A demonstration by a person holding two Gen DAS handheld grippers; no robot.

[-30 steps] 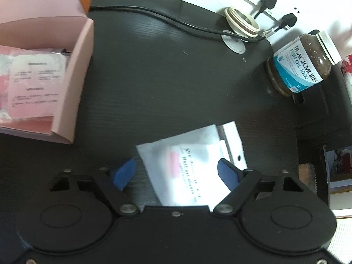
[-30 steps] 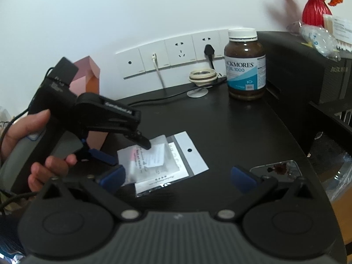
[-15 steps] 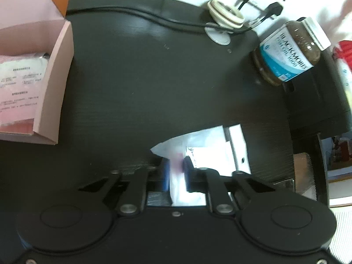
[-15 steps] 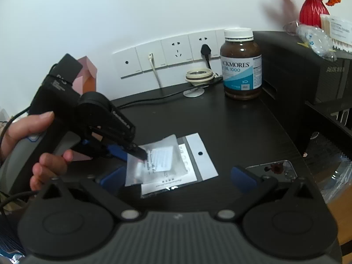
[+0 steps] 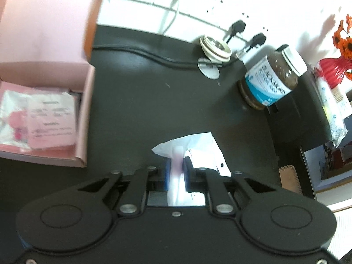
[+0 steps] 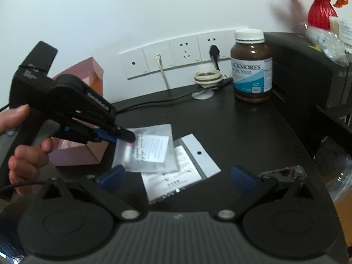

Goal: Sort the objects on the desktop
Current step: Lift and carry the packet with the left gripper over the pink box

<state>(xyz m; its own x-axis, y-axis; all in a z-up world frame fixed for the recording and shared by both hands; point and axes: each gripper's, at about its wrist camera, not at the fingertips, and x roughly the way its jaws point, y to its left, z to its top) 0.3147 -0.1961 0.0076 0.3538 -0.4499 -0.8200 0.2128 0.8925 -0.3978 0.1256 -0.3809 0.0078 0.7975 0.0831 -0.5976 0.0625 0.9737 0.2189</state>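
Observation:
My left gripper (image 5: pixel 176 167) is shut on a clear plastic packet (image 5: pixel 187 147) with a white label and holds it lifted above the black desk. In the right wrist view the same gripper (image 6: pixel 126 137) pinches the packet (image 6: pixel 151 151) by its left edge. A second packet with a hang hole (image 6: pixel 187 173) lies flat on the desk beneath. An open pink box (image 5: pixel 85 101) with similar packets inside sits at the left. My right gripper (image 6: pixel 178 176) is open and empty, low over the desk's near side.
A brown fish oil bottle (image 6: pixel 252 66) stands at the back right. A tape roll (image 6: pixel 208 78) and a black cable (image 5: pixel 143 52) lie by the wall sockets. A phone (image 6: pixel 283 172) lies at the right. A red vase (image 6: pixel 322 6) stands on a black cabinet.
My left gripper closed on the top packet and lifted it off the desk, tilting upward. The second packet stays flat. The right gripper stayed open and moved little.

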